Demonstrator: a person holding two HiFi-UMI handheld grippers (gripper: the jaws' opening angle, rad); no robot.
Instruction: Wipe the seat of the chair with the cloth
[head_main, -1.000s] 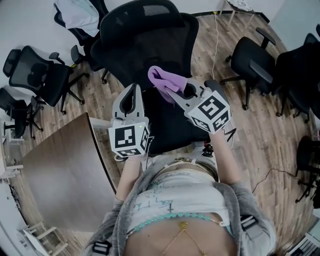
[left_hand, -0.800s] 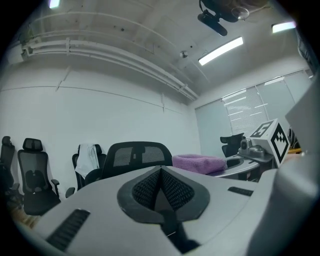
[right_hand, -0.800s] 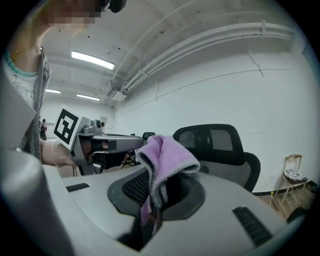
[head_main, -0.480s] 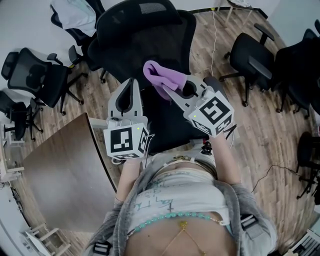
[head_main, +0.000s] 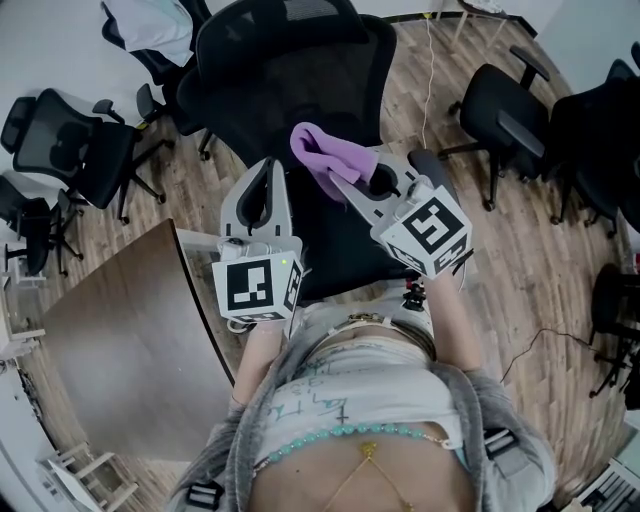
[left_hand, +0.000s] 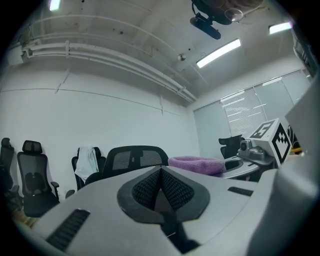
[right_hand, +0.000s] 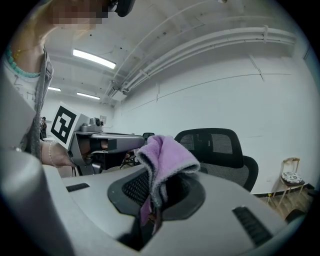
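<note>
Head view: right gripper (head_main: 338, 183) clamping cloth (head_main: 322, 152) and closed left gripper (head_main: 267, 166) partly hide seat (head_main: 335, 250).

Wood-plank floor (head_main: 520, 260) in pale brown. Plain white walls (left_hand: 100, 115). On the ceiling, long pipes (left_hand: 125, 65) and bright strip lights (left_hand: 217, 52). Window with blinds (left_hand: 240, 110) on one wall. At the floor's left edge, black office chairs (head_main: 75, 150), one with a white garment (head_main: 150, 25) over its back. More black chairs (head_main: 505, 115) at the right edge. Brown table (head_main: 120, 350) near the lower left corner. Thin cable (head_main: 432, 80) lying on the floor.
</note>
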